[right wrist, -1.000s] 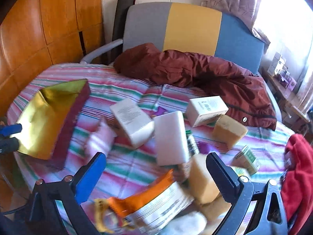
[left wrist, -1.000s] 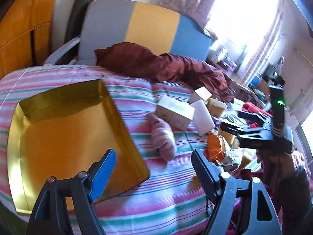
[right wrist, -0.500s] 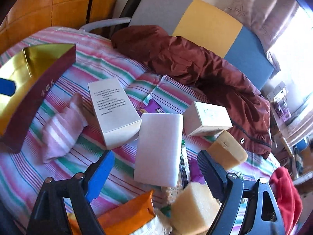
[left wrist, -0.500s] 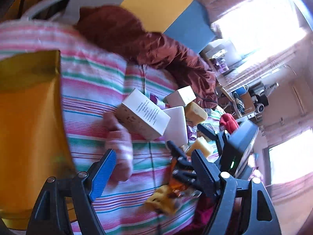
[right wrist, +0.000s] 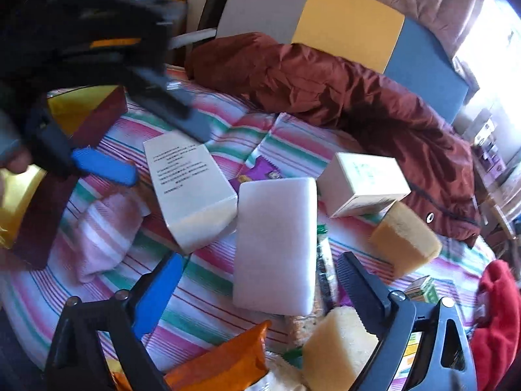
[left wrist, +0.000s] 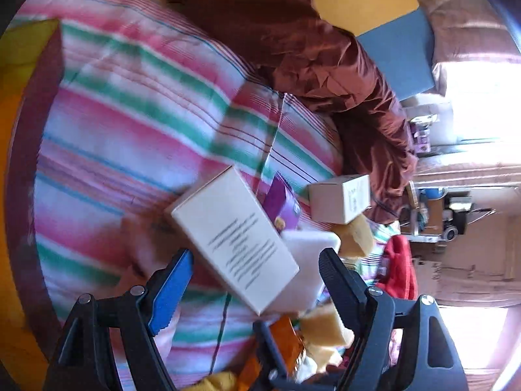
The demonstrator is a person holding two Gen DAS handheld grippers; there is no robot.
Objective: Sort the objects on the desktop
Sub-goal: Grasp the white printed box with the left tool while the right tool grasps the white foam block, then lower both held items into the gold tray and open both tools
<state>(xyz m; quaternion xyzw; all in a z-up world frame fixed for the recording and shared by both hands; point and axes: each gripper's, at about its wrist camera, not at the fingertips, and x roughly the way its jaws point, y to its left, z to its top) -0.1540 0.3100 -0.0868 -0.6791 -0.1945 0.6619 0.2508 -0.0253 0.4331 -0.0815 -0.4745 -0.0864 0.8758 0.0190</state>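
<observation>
A tall white box with printed text (left wrist: 234, 241) (right wrist: 190, 192) lies on the striped cloth. My left gripper (left wrist: 254, 280) is open, with its jaws on either side of this box's near end; it also shows in the right wrist view (right wrist: 146, 150), above the box's far end. My right gripper (right wrist: 260, 290) is open and empty, with a white sponge block (right wrist: 276, 247) between its jaws. A pink sock (right wrist: 104, 231) lies left of the box. A gold tray (right wrist: 19, 195) stands at the far left.
A small white box (right wrist: 364, 182), yellow sponges (right wrist: 407, 238) (right wrist: 338, 345), an orange packet (right wrist: 221, 365), a purple packet (right wrist: 260, 169) and a red cloth (right wrist: 498, 319) lie around. A brown jacket (right wrist: 342, 91) lies at the back by a chair (right wrist: 345, 22).
My left gripper has swung right from above the gold tray to the tall white box. My right gripper has moved forward from the orange packet to the white sponge block.
</observation>
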